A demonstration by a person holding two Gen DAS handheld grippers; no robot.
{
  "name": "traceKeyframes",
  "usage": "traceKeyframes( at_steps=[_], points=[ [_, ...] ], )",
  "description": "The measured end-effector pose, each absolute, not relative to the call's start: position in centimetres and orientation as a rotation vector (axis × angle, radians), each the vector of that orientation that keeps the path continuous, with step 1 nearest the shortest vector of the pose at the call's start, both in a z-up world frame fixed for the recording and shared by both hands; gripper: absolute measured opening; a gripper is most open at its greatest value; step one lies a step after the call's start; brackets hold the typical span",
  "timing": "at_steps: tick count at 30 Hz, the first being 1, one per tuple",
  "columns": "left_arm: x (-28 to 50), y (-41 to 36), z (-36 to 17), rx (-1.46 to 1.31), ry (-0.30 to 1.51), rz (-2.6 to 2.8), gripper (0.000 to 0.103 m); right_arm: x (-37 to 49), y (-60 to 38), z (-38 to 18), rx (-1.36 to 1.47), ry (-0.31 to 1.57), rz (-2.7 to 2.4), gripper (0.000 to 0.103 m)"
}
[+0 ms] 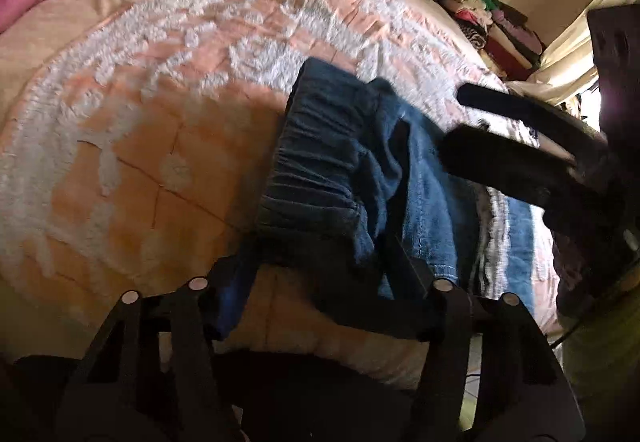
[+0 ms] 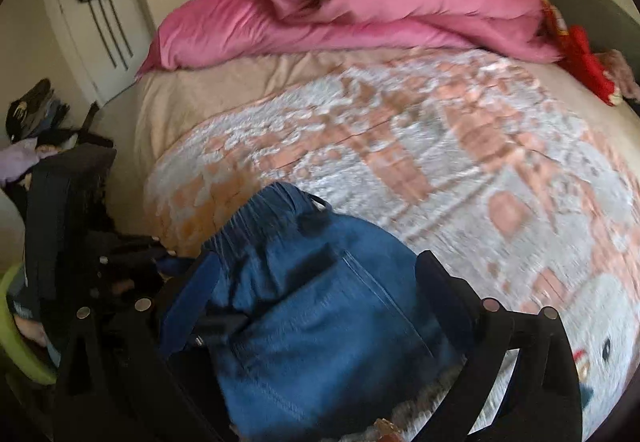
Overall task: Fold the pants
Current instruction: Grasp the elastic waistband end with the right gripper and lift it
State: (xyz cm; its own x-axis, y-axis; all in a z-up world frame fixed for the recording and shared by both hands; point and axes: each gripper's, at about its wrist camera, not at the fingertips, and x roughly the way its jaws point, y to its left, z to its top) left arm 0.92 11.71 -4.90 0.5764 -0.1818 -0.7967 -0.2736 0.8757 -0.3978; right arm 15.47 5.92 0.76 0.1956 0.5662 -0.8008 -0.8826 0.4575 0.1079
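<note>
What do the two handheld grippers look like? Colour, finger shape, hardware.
Both matte black. Left gripper and right gripper each have two flat, tapering fingers on paired linkage bars with round silver pivot pins. No markings or cables discernible; no sleeve shows.

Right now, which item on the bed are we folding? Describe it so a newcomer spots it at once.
Start at the bed with the peach-and-white tufted bedspread and the pink duvet heaped at its far end. At the near edge lie the blue denim pants. They are the only dark blue item there, with a gathered elastic waistband, unlike the mixed-colour clothes stack at the bed's side.
</note>
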Motion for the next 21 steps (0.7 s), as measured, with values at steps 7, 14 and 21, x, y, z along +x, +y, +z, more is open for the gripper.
traceKeyframes(
  at_steps=[7, 14, 21],
  points=[
    [0.8, 11.8, -5.1, -0.527, 0.968, 0.054, 0.052, 17.0, 9.7, -3.0, -0.468, 1.006, 1.106, 0.097],
    [0.7, 12.2, -5.2, -0.548, 0.964, 0.042, 0.062, 17.9, 9.1, -4.1, -0.323, 1.062, 1.219, 0.043],
    [0.0, 10.6, -3.1, -0.573, 0.885, -0.059, 0.078, 17.9, 2.9, 0.3, -0.127, 0.974, 1.289, 0.033]
  ],
)
